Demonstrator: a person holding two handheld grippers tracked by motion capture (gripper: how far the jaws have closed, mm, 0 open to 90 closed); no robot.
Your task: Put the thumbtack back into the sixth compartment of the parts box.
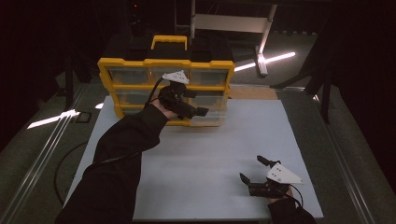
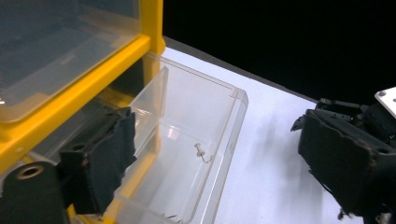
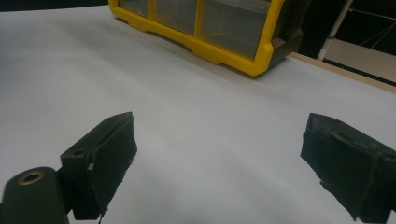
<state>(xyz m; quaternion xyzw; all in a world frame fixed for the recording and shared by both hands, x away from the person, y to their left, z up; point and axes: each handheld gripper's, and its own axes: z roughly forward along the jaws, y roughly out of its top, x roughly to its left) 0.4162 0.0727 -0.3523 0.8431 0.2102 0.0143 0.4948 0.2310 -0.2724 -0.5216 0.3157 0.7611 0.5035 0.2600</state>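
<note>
Two grippers are working here, and you are using them very differently. In the high view, your left gripper (image 1: 198,111) is reaching up to the middle of the frame, at the lower right corner of the yellow organizer (image 1: 166,88), where a clear drawer (image 1: 212,114) is sticking out toward you; that reach makes sense, since the drawer is the thing being worked. Your right gripper (image 1: 254,175) is idling at the lower right over the white board (image 1: 210,149), jaws spread and gripping nothing, parked well clear of the job. The drawer's contents are too small and dim to read from up here.

In the left gripper view, the jaws are standing wide apart with nothing pressed between them. The drawer (image 2: 187,140) is sitting in the centre, pulled out of its yellow frame (image 2: 70,93), and a small pin (image 2: 201,151) is lying on its floor. The left jaw is hiding part of the drawer's near wall, and whether that jaw is touching it is hard to judge.

In the right gripper view, both jaws are gaping over bare board (image 3: 196,116), while the organizer (image 3: 210,32) is sitting at the top, its upper rows cut off.
</note>
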